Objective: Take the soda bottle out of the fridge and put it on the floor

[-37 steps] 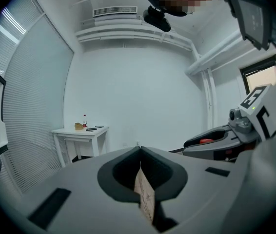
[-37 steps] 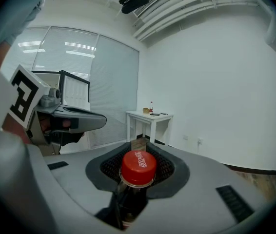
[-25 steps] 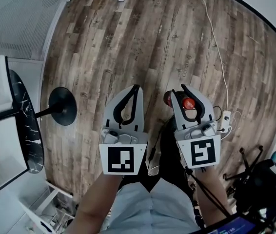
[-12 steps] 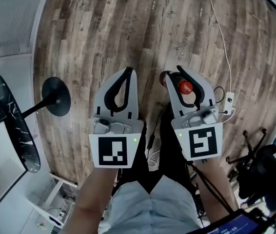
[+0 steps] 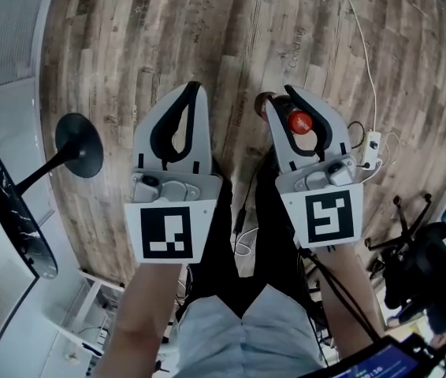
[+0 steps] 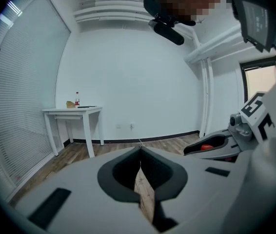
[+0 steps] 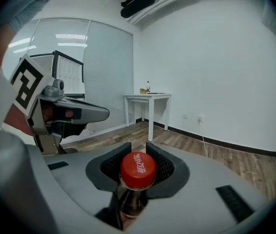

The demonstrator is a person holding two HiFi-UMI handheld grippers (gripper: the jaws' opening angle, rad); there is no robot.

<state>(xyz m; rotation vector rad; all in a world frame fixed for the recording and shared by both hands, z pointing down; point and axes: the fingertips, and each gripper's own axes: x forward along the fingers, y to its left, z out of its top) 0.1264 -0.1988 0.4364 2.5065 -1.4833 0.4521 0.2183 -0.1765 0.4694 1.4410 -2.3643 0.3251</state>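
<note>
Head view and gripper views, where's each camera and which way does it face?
Head view: on the head, steeply down at wood floor; forearms, left gripper, right gripper show.
Left gripper view: on that gripper, along its shut jaws toward a white table.
Right gripper view: along its jaws clamping the soda bottle.
Shared: both gripper views show the table.

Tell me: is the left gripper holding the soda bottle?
No, the left gripper is shut on nothing; the soda bottle is clamped in the right gripper.

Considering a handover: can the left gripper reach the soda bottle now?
Probably yes: the left gripper is beside the soda bottle, nothing between; its jaws are shut, and the right gripper holds the neck.
</note>
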